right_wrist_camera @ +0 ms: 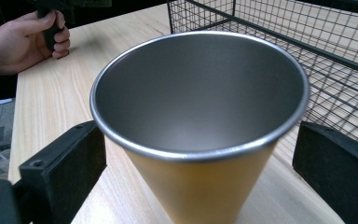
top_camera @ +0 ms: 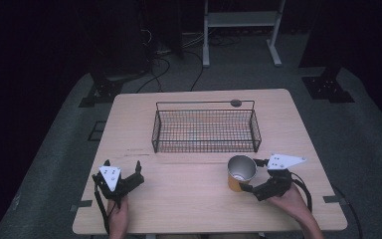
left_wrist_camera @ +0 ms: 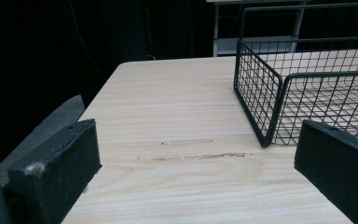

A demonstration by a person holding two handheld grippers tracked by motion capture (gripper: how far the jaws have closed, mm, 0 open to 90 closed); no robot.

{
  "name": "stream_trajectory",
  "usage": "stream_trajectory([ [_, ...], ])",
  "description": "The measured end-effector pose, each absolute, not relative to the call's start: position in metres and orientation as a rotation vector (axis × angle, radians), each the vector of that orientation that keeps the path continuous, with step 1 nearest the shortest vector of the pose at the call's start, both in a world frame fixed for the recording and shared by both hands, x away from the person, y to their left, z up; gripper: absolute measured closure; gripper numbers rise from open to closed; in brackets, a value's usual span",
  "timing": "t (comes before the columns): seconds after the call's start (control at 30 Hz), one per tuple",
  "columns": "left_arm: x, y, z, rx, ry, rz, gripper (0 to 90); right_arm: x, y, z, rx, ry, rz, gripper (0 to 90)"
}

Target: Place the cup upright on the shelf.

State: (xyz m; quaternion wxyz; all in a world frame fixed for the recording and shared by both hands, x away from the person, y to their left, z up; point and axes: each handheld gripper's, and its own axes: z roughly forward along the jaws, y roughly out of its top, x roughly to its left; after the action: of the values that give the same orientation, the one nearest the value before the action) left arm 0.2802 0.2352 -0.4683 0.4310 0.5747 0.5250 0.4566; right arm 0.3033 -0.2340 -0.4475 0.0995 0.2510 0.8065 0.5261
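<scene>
Cup (top_camera: 240, 173) stands upright on the tabletop (top_camera: 189, 209), lower right of centre in the high view, just below the wire basket (top_camera: 205, 130). Long axis vertical, open mouth up. Tapered: wide rolled rim, narrower toward the base. Inside brushed grey metal, empty; outer wall smooth yellow-orange.

Right tongs (top_camera: 253, 175) spread wide, released, one jaw either side of the cup; the right gripper view shows gaps between both pads and the cup wall.

Left tongs (top_camera: 122, 168) at lower left of the high view, also spread, holding nothing, over bare tabletop.

Basket: black wire grid, rectangular, shallow, with a raised rail on the far side. Tabletop: pale wood grain, faint dark scuffs near the basket's left corner.
</scene>
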Motion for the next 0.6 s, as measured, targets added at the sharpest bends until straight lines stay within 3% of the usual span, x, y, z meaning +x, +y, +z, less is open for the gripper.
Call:
stream_trajectory([
  [0.6, 0.280, 0.235, -0.468, 1.435, 1.309, 1.139, 0.0, 0.309, -0.219, -0.449, 0.719, 2.381, 1.566, 2.6],
])
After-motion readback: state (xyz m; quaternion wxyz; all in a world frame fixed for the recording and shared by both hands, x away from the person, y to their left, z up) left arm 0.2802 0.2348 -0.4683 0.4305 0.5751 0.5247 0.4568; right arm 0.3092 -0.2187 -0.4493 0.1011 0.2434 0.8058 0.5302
